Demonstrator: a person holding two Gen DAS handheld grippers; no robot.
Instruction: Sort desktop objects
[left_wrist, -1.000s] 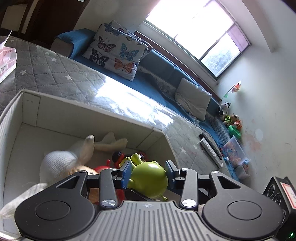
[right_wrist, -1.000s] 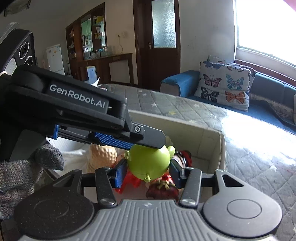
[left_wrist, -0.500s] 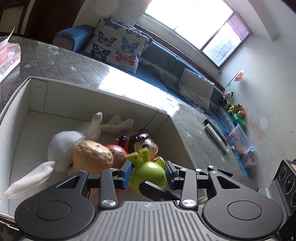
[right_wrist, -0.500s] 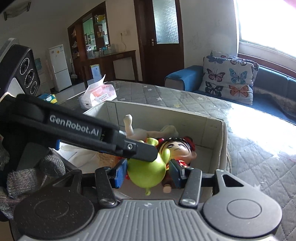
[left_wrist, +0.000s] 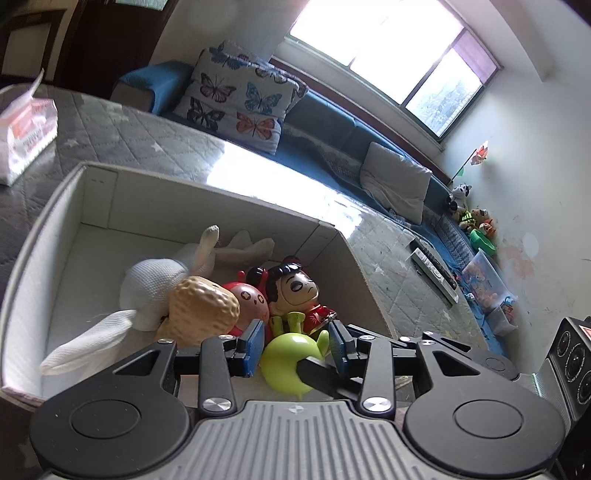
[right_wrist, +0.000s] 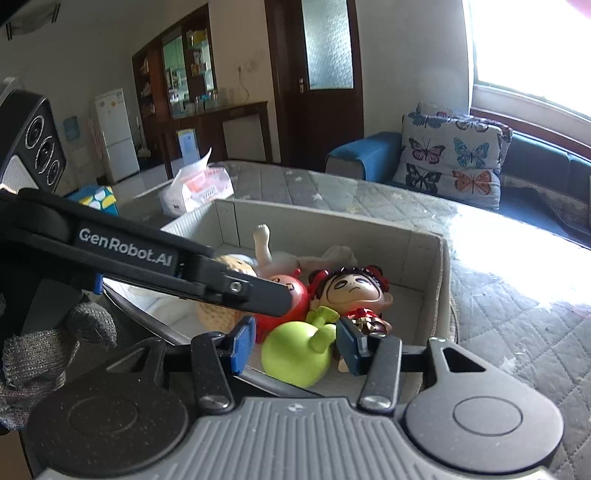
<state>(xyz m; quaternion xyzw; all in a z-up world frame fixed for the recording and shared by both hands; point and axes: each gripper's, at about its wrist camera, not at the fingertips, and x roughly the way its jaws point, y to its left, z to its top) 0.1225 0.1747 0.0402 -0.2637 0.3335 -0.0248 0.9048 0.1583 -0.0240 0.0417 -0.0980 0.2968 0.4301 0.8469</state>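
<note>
A green round toy (left_wrist: 288, 360) lies in the near corner of a white box (left_wrist: 66, 206), beside a black-haired doll (left_wrist: 295, 291), a red round toy (left_wrist: 251, 301), a tan peanut toy (left_wrist: 203, 308) and a white plush (left_wrist: 155, 284). My left gripper (left_wrist: 295, 345) is open, its pads either side of the green toy with gaps. My right gripper (right_wrist: 293, 343) is open too, astride the same green toy (right_wrist: 295, 354), with gaps on both sides. The left gripper's finger (right_wrist: 240, 291) crosses the right wrist view.
The box (right_wrist: 428, 240) stands on a grey quilted table (right_wrist: 517, 295). A tissue pack (left_wrist: 26, 125) lies at the far left. Remote controls (left_wrist: 432, 266) lie at the table's right edge. A blue sofa with a butterfly cushion (left_wrist: 240, 99) is behind.
Both grippers lowered the green toy into the box, then opened; the toy now rests among the other toys.
</note>
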